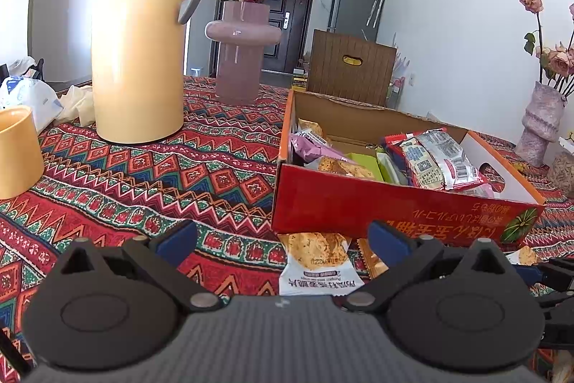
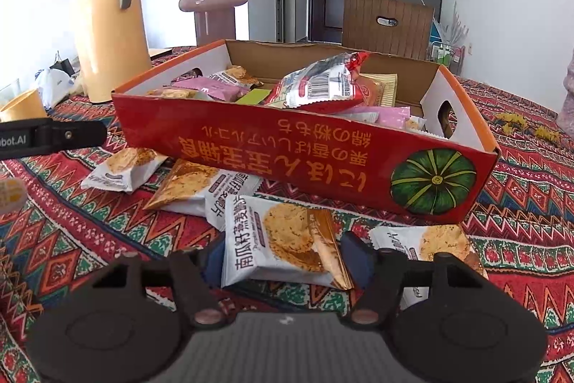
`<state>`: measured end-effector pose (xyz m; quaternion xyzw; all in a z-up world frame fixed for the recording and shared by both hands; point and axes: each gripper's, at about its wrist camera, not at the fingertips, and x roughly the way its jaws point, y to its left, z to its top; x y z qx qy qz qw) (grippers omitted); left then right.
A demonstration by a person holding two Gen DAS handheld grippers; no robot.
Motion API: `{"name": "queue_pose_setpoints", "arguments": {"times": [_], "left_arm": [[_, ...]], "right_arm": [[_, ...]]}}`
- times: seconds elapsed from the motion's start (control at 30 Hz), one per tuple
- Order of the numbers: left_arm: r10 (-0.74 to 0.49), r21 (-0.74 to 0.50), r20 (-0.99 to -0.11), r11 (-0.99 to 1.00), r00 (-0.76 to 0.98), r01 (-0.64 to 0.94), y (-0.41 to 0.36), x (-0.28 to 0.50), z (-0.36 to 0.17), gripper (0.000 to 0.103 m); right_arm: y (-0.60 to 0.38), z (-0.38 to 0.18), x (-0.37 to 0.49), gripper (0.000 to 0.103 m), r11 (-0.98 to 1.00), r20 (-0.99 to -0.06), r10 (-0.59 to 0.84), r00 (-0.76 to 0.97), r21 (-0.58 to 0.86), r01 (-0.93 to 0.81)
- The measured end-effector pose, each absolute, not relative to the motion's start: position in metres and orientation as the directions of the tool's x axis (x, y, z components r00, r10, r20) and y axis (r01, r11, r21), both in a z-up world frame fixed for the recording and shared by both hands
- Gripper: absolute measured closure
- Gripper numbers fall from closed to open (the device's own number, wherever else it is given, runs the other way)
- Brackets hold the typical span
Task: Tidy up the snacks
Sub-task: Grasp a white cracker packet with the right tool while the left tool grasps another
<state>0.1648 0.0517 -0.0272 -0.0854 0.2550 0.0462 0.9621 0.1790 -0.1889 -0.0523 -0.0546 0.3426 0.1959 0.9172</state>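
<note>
A red cardboard box (image 2: pixel 251 139) with a pumpkin print stands on the patterned tablecloth and holds several snack packets (image 2: pixel 319 85). In front of it lie loose cracker packets (image 2: pixel 193 189), one at the left (image 2: pixel 122 167) and one at the right (image 2: pixel 437 243). My right gripper (image 2: pixel 285 259) has its blue pads against both sides of a white cracker packet (image 2: pixel 283 246), shut on it just above the cloth. My left gripper (image 1: pixel 281 236) is open over the cloth, with a cracker packet (image 1: pixel 315 261) lying between and just ahead of its fingertips, untouched. The box (image 1: pixel 358 203) stands just beyond it.
A tall yellow thermos jug (image 1: pixel 140 42), a pink vase of flowers (image 1: pixel 240 60) and a yellow cup (image 1: pixel 18 153) stand at the left and back of the table. A brown chair back (image 1: pixel 351 67) rises behind the box. Another vase (image 1: pixel 541 128) stands far right.
</note>
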Motion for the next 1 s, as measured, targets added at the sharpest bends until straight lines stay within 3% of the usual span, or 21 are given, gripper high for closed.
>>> {"name": "queue_pose_setpoints", "arguments": {"times": [0.07, 0.1, 0.13, 0.23, 0.4, 0.73, 1.0], "left_arm": [[0.045, -0.141, -0.499, 0.981, 0.865, -0.133, 0.052, 0.165, -0.027, 0.000], [0.045, -0.141, -0.499, 0.981, 0.865, -0.133, 0.052, 0.165, -0.027, 0.000], [0.045, -0.142, -0.499, 0.981, 0.866, -0.133, 0.052, 0.165, -0.027, 0.000], [0.046, -0.143, -0.499, 0.981, 0.866, -0.134, 0.052, 0.164, -0.028, 0.000], [0.047, -0.145, -0.500, 0.980, 0.865, -0.138, 0.052, 0.165, -0.028, 0.000], [0.053, -0.144, -0.505, 0.979, 0.861, -0.145, 0.053, 0.166, -0.029, 0.000], [0.070, -0.132, -0.511, 0.978, 0.856, -0.159, 0.051, 0.168, -0.030, 0.000]], "right_arm": [[-0.190, -0.051, 0.178, 0.044, 0.919, -0.646, 0.325, 0.691, 0.044, -0.391], [-0.192, -0.050, 0.178, 0.052, 0.919, -0.643, 0.332, 0.690, 0.056, -0.390], [-0.192, -0.050, 0.178, 0.069, 0.919, -0.642, 0.335, 0.689, 0.063, -0.389], [-0.194, -0.050, 0.178, 0.083, 0.922, -0.639, 0.334, 0.693, 0.070, -0.380], [-0.198, -0.046, 0.173, 0.088, 0.929, -0.614, 0.327, 0.718, 0.070, -0.362], [-0.215, -0.030, 0.164, 0.089, 0.954, -0.486, 0.298, 0.821, 0.124, -0.273], [-0.223, -0.033, 0.168, 0.089, 0.957, -0.476, 0.290, 0.830, 0.146, -0.251]]}}
